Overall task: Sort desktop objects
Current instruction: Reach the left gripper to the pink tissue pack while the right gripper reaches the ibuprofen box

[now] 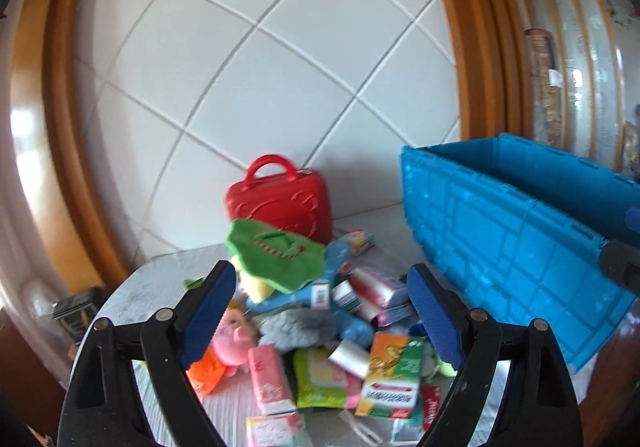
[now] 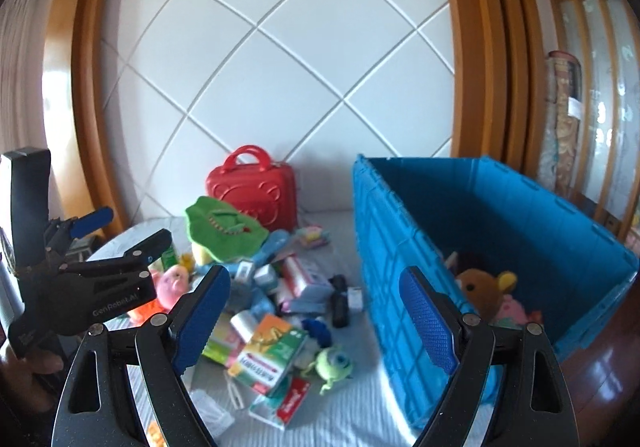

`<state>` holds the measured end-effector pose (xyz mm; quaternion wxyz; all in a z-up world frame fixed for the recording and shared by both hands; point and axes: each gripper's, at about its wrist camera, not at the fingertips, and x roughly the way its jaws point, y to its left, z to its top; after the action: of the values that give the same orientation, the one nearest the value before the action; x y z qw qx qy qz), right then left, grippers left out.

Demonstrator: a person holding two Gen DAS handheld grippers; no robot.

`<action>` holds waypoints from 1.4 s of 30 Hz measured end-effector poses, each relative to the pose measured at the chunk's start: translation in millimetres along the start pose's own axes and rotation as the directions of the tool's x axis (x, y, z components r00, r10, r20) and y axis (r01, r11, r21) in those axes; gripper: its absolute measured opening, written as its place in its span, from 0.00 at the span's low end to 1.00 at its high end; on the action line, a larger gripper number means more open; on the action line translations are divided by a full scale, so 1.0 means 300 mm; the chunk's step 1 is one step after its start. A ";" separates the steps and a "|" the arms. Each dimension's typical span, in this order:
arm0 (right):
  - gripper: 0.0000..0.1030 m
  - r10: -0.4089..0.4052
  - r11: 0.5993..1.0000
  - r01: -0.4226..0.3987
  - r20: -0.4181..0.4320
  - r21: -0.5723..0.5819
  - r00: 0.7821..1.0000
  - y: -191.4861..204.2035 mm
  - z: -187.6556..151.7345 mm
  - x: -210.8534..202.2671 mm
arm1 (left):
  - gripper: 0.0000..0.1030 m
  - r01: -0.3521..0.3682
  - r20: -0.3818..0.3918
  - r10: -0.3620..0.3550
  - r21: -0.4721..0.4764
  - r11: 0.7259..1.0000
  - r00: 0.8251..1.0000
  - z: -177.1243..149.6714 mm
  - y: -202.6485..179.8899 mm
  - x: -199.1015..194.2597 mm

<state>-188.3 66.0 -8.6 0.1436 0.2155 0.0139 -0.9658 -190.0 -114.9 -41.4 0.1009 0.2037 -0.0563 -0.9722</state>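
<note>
Facing a heap of toys and cartons (image 2: pixel 276 311) on the pale tabletop (image 2: pixel 360 419), we hold the left gripper (image 1: pixel 324 311) and right gripper (image 2: pixel 316 311) spread wide, pinching nothing; a blue crate (image 2: pixel 400 267) stands right, a red case (image 2: pixel 256 187) behind.

Left gripper (image 1: pixel 320 311) fingers apart above toy pile (image 1: pixel 304 323), blue crate (image 1: pixel 520 247) right
</note>
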 end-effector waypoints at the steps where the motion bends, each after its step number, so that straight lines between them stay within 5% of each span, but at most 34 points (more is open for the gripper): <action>1: 0.85 0.010 1.000 -0.010 -0.004 -0.005 1.000 0.005 -0.011 0.001 | 0.86 -0.034 -0.008 0.034 -0.009 0.999 0.999 -0.019 0.012 -0.002; 14: 0.85 0.095 0.994 -0.099 -0.105 -0.039 0.990 -0.060 -0.163 0.073 | 0.86 -0.260 -0.087 0.254 -0.068 0.963 0.963 -0.266 0.103 -0.044; 26: 0.91 0.153 0.986 -0.164 -0.219 -0.032 0.964 0.017 -0.265 0.267 | 0.86 -0.355 -0.199 0.337 -0.063 0.933 0.920 -0.478 0.275 -0.001; 32: 0.91 0.142 0.989 -0.149 -0.287 -0.003 0.947 0.117 -0.297 0.418 | 0.86 -0.310 -0.254 0.290 -0.038 0.950 0.923 -0.529 0.351 0.142; 42: 0.91 0.031 0.999 -0.017 -0.361 0.043 0.932 0.243 -0.367 0.600 | 0.86 -0.046 -0.255 0.040 -0.016 0.999 0.966 -0.488 0.347 0.490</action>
<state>-278.2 -43.0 -181.4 0.1460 0.3922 0.0184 -0.9080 -244.1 -258.6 -215.8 0.1305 0.3244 -0.0367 -0.9362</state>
